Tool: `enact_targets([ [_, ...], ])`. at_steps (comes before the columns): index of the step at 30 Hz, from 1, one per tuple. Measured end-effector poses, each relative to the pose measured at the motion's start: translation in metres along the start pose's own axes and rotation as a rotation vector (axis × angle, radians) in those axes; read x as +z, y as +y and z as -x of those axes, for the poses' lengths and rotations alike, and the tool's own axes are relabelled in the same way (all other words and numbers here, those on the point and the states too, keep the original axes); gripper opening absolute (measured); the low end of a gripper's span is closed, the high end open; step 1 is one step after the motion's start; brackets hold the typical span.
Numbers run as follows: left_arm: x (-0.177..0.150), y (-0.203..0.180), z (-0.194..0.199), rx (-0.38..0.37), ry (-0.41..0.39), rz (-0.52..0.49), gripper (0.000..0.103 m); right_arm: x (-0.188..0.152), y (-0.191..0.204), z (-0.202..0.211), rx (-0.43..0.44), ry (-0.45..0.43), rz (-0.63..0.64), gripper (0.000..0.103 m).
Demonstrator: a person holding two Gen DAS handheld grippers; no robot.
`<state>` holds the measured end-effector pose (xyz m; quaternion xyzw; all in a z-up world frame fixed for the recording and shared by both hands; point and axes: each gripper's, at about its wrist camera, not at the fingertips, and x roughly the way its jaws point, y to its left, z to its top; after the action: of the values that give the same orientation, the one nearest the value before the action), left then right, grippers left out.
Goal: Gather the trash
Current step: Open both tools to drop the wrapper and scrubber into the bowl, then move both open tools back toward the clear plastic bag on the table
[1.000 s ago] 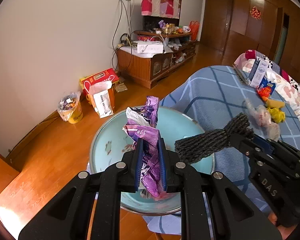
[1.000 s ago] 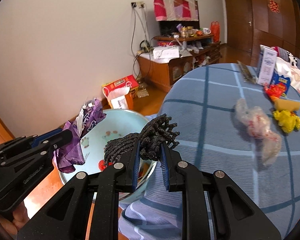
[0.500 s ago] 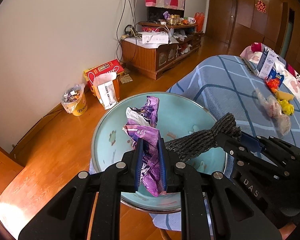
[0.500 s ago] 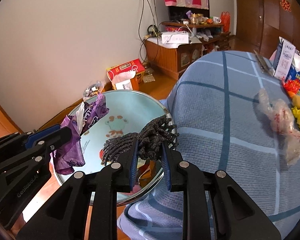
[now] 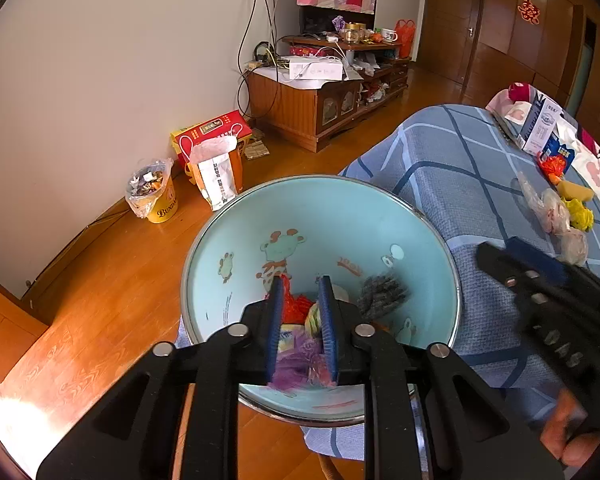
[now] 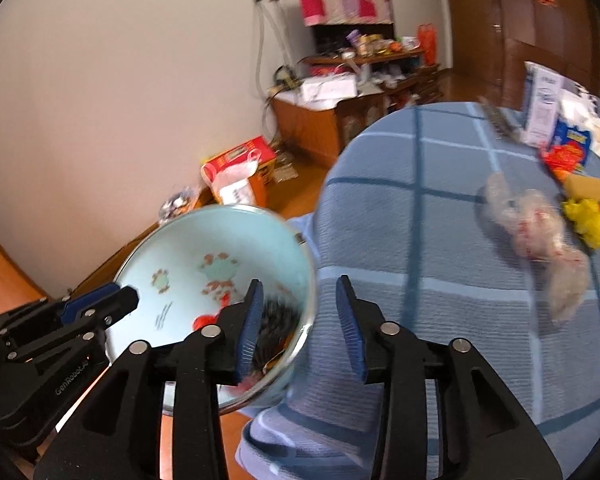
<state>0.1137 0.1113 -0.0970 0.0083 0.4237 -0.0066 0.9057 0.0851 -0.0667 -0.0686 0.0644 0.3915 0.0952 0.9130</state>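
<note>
At the far left, against the white wall, a yellow bucket (image 5: 161, 204) lined with a clear bag of litter stands on the wooden floor; its printed word starts "BUND", the rest hidden. Just right of it stand a white paper bag (image 5: 217, 174) and a red carton (image 5: 212, 130), their print too small to read. Nearer, at the table's edge, sits a pale blue basin (image 5: 236, 224) with cartoon giraffes painted inside. The left gripper (image 5: 300, 322) hangs over its near rim with jaws opening and nothing pressed between the pads; below them a purple wrapper (image 5: 294, 366) lies in the basin beside red and yellow scraps. To the right in the basin lies a dark knitted bundle (image 5: 380, 294). The right gripper (image 6: 300, 326) hovers over the basin's right rim, jaws opening and holding nothing; letters on its side are blurred, while the left one's body reads "GenRobot.AI". Further right, on the blue checked tablecloth (image 5: 452, 168), remain a crumpled clear plastic bag (image 5: 556, 216), a yellow scrap (image 5: 578, 212), an orange wrapper (image 5: 552, 168) and a blue-and-white carton (image 5: 540, 130) with unreadable print.
</note>
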Motion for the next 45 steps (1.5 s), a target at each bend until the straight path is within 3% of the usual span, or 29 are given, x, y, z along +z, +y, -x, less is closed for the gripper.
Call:
enact_targets([
  [1, 0.000, 0.000, 0.000, -0.001, -0.001, 0.002, 0.026, 0.000, -0.004, 0.004, -0.009, -0.012, -0.011, 0.045],
  [6, 0.002, -0.003, 0.006, 0.009, -0.012, 0.009, 0.062, -0.002, -0.028, 0.029, -0.052, -0.072, -0.068, 0.073],
  [8, 0.003, -0.004, 0.009, 0.028, -0.019, 0.016, 0.073, -0.004, -0.039, 0.037, -0.083, -0.096, -0.085, 0.080],
  [11, 0.005, -0.009, 0.016, 0.065, -0.042, -0.002, 0.080, -0.005, -0.057, 0.049, -0.141, -0.133, -0.119, 0.087],
  [14, 0.005, -0.017, 0.019, 0.064, -0.046, -0.009, 0.088, -0.008, -0.077, 0.054, -0.180, -0.130, -0.172, 0.087],
  [27, -0.001, -0.066, 0.024, 0.015, -0.035, -0.088, 0.095, -0.018, -0.114, 0.074, -0.272, -0.098, -0.240, 0.087],
  [41, 0.004, -0.132, 0.022, -0.056, -0.057, -0.197, 0.095, -0.029, -0.172, 0.105, -0.377, -0.151, -0.318, 0.086],
  [45, 0.006, -0.153, 0.020, -0.080, -0.068, -0.228, 0.095, -0.033, -0.192, 0.111, -0.402, -0.150, -0.346, 0.076],
])
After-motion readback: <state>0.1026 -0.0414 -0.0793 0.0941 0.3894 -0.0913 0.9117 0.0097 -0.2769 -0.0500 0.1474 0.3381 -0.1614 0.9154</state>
